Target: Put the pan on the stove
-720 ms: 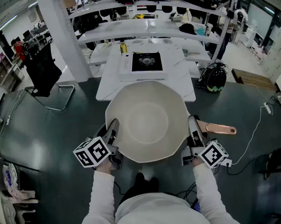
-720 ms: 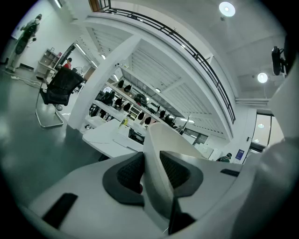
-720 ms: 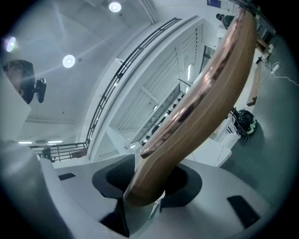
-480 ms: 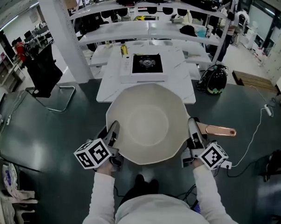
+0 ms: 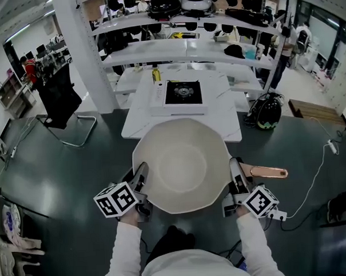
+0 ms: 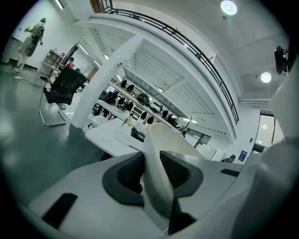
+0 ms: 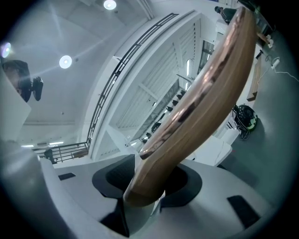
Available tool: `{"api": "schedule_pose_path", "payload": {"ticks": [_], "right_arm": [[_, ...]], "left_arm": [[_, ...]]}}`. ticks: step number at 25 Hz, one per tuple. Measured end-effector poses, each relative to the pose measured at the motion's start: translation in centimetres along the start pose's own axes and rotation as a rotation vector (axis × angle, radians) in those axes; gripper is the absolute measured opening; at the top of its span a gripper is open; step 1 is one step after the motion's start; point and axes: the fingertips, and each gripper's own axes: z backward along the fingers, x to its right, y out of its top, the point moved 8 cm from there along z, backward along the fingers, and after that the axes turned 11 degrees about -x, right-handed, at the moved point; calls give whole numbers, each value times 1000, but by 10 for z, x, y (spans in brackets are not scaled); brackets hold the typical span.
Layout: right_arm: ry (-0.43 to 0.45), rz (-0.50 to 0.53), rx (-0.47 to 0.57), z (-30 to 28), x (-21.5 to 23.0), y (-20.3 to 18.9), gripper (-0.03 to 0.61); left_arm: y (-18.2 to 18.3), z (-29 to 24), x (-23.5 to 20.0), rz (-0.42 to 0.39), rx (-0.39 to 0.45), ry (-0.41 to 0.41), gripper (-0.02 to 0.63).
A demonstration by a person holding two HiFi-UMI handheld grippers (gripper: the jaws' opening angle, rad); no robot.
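- Room: an open workshop with a dark floor [image 5: 60, 168], a white pillar [image 5: 92, 58] and long white shelves [image 5: 186, 48] carrying dark objects across the back.
- Table [image 5: 139, 116]: white, ahead of the person, in front of the shelves.
- Stove [image 5: 182, 93]: a black burner plate in a white body, on the middle of the table toward its far side.
- Bottle [image 5: 156, 74]: yellow, upright, just beyond the stove's far left corner.
- Pan [image 5: 182, 163]: wide, cream inside, held level in the air over the floor between the two grippers. In the head view its far rim overlapped the table's near edge, with a bare strip of table between it and the stove.
- Handle [image 5: 269, 172]: copper-coloured, pointing to the person's right, just past the right gripper.
- Left gripper [image 5: 139, 175]: closed on the pan's left rim; the left gripper view showed the pale wall [image 6: 156, 149] pinched between both dark pads.
- Right gripper [image 5: 236, 176]: clamped on the right rim at the handle's root; the right gripper view showed a copper-coloured band [image 7: 205, 102] rising from between the pads.
- Chair [image 5: 59, 94]: black, on a metal frame, on the floor left of the table.
- Bag [image 5: 264, 110]: black and green, on the floor at the table's right corner.
- Cable [image 5: 312, 174]: white, trailing over the floor at right.
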Motion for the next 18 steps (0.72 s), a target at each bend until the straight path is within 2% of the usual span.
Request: {"api": "schedule_pose_path", "payload": {"ticks": [3,7,11,15,18], "right_arm": [[-21,-9,-14,-5,4,1,183],[16,8,-15,-21,4,8,181],[-6,-44,-21,-39,16,7,183],[2,9,-23,-69,28,14,183],[-14,9,-27,-94,38,17,183]], "left_arm": [[2,-3,-2,5,0,7,112],[10,-12,-5,9,1,11,112],[23,-27,-13,4,6,9,114],[38,-54,-28,2,-1,6,114],[55,-76,-41,4,-8,1,114]]}}
